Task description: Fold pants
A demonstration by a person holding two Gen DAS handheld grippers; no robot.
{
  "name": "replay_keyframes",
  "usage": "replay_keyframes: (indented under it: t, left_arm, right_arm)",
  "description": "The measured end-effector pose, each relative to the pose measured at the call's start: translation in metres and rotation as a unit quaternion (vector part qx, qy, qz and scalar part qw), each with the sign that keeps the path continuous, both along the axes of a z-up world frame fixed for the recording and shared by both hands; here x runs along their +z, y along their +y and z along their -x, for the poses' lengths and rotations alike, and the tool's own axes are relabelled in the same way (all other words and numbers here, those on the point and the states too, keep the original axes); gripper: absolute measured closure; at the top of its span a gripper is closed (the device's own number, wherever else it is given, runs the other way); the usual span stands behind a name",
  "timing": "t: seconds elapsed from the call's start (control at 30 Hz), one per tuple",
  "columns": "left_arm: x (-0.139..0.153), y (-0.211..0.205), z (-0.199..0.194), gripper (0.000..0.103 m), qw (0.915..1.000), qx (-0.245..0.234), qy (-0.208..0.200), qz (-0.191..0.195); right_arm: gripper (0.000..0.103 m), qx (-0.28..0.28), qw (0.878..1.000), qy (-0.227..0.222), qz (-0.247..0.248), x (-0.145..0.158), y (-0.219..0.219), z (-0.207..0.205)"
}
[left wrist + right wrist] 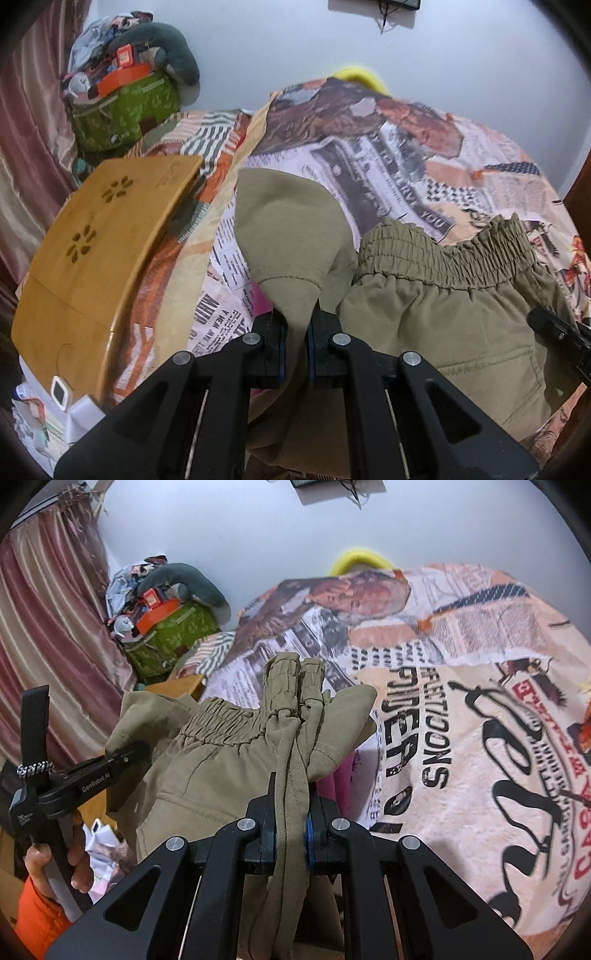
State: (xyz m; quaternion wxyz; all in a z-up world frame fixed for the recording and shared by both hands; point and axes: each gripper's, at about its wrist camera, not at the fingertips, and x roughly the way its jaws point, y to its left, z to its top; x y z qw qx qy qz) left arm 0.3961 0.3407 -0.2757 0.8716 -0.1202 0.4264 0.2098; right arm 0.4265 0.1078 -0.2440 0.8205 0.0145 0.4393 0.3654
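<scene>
Pants: olive pants (424,295) hang bunched over the bed, held up by both tools; the elastic waistband (443,247) is at 2 o'clock in the left view.
Left tool: the left tool (295,332) is clamped on a fold of the pants.
Right tool: the right tool (291,812) is clamped on gathered cloth of the pants.
Bed: a blanket (461,738) with newspaper print covers it.
Around: a wooden tray (96,258) at 9 o'clock; a green bag (122,110) at 11 o'clock.

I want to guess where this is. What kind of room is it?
Probably a bedroom: a printed bedspread lies under the olive pants, a pink curtain hangs at the side, and a green bag overflows with stuff.
</scene>
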Motion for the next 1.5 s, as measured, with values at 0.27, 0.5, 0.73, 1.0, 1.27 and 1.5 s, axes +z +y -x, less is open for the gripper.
replay_keyframes:
  t: [0.27,0.5,0.73,1.0,1.27,1.5]
  left_arm:
    - [-0.038,0.021,0.002,0.062,0.9982,0.01,0.059,-0.005]
    - [-0.063,0.046,0.028,0.039,0.9937,0.011,0.104,0.041]
    - [-0.054,0.032,0.054,0.035,0.9922,-0.006,0.124,0.011]
    - [0.031,0.001,0.091,0.035,0.9974,-0.03,0.063,-0.02]
    - [0.154,-0.055,0.161,0.035,0.9943,-0.066,-0.066,-0.05]
    - [0.239,-0.118,0.238,0.035,0.9747,-0.098,-0.182,-0.085]
  right_arm:
    - [0.085,-0.007,0.999,0.041,0.024,-0.024,-0.008,-0.002]
    - [0.065,-0.015,0.998,0.052,0.029,-0.015,-0.03,0.009]
    - [0.053,0.009,0.997,0.024,0.078,-0.004,-0.034,0.035]
    - [0.052,0.026,0.996,-0.048,0.064,0.058,-0.035,0.072]
    - [0.052,0.021,0.988,-0.155,0.005,0.144,-0.06,0.135]
    - [0.052,0.009,0.972,-0.23,-0.056,0.205,-0.091,0.193]
